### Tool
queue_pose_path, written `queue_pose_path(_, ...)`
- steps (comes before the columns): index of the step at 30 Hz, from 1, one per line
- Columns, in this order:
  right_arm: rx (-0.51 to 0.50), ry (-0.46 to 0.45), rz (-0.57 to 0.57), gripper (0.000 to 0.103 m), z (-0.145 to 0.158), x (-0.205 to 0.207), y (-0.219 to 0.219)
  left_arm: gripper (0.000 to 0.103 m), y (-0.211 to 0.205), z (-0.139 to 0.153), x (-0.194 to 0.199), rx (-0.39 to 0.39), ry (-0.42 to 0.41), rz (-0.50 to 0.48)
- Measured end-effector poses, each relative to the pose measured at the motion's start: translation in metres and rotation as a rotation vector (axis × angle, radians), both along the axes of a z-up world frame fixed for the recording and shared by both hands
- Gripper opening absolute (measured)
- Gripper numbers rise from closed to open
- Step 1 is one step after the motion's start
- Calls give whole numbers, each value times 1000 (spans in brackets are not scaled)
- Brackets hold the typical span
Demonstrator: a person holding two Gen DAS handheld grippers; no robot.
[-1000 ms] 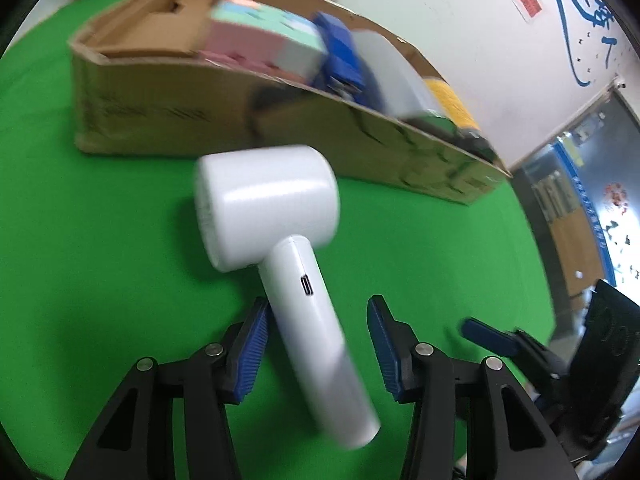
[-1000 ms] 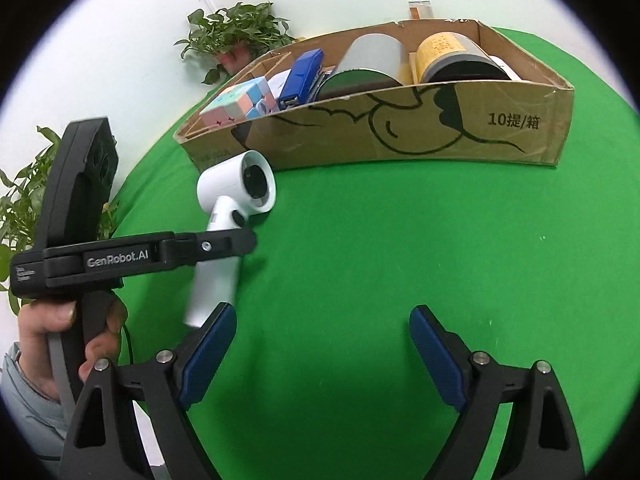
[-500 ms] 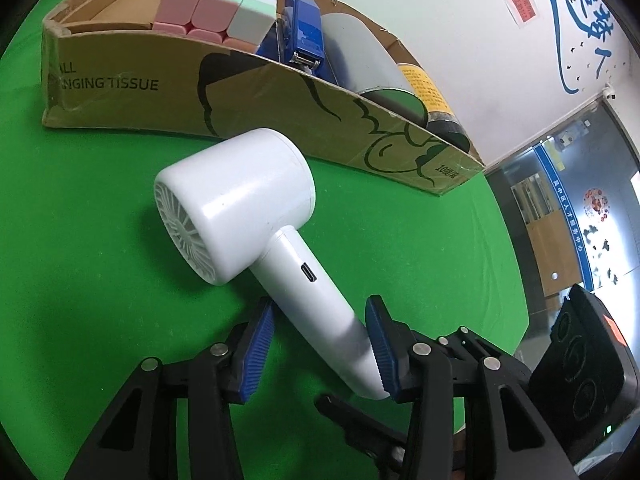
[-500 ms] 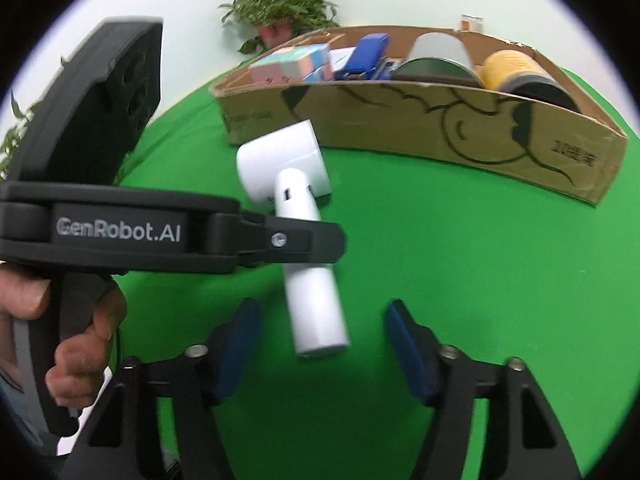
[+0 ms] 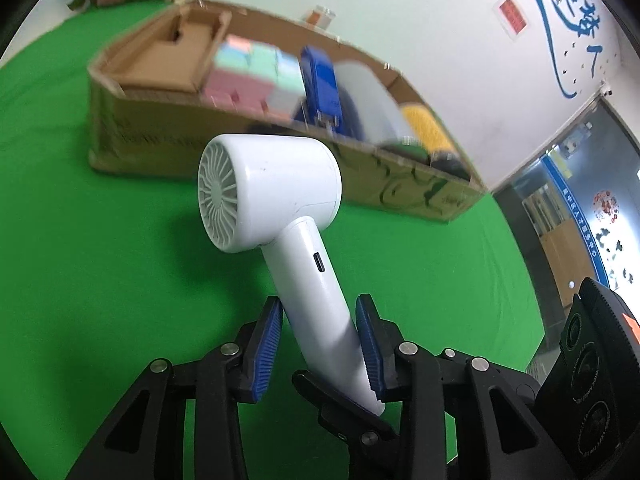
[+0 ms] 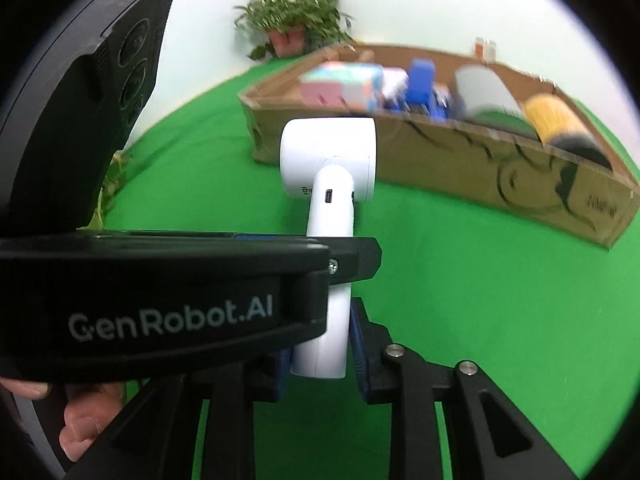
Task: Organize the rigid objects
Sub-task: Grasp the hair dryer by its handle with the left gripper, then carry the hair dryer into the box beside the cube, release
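Just in front of the cardboard box (image 5: 132,148), over the green tabletop (image 5: 80,280), the white hair dryer (image 5: 280,208) is up in the air with both tools on its handle. The left gripper (image 5: 320,344) has its jaws closing on the middle of the handle, blue pads against both sides. The right gripper (image 6: 320,344) is closing on the bottom end of that same handle, with the left tool's finger crossing right in front of it.

What I'd worry about: two grips on one short handle, so if the hands pull in slightly different directions it could twist or pop out. The head is the heavy end, so it may swing down. The box is already packed with a pastel cube (image 5: 248,76), a blue stapler (image 5: 320,80) and rolls, so the only open spot looks like the left end.
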State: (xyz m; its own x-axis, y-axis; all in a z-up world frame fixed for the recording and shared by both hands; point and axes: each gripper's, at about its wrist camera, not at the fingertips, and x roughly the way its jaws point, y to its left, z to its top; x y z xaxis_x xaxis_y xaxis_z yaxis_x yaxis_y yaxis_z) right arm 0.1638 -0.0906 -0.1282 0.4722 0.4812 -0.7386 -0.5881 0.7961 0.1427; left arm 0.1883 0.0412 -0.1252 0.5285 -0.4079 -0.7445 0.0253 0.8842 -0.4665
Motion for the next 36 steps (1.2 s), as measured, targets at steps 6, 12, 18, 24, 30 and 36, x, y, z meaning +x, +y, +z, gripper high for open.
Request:
queue_pose_path(6,52,-95,1,24,40,3,25,34,27,49,3,12,-130,34)
queue_pose_path(12,71,-189,-4,24,74,18,51,34,62,90,20,35,-215,38)
queue_pose_path(18,86,-166,-12,24,94,56,78,34,97,114,74,64,-228,37)
queue_pose_path(24,118,-58,-62,24,97,111,106,33,135,117,149,57,-180,14)
queue_pose_path(30,140,122,-135,24,77,163,126,33,162,81,217,7,-56,-8)
queue_pose_path(36,122,188,-196,26,58,179,131,36,168,50,236,-27,14,-19)
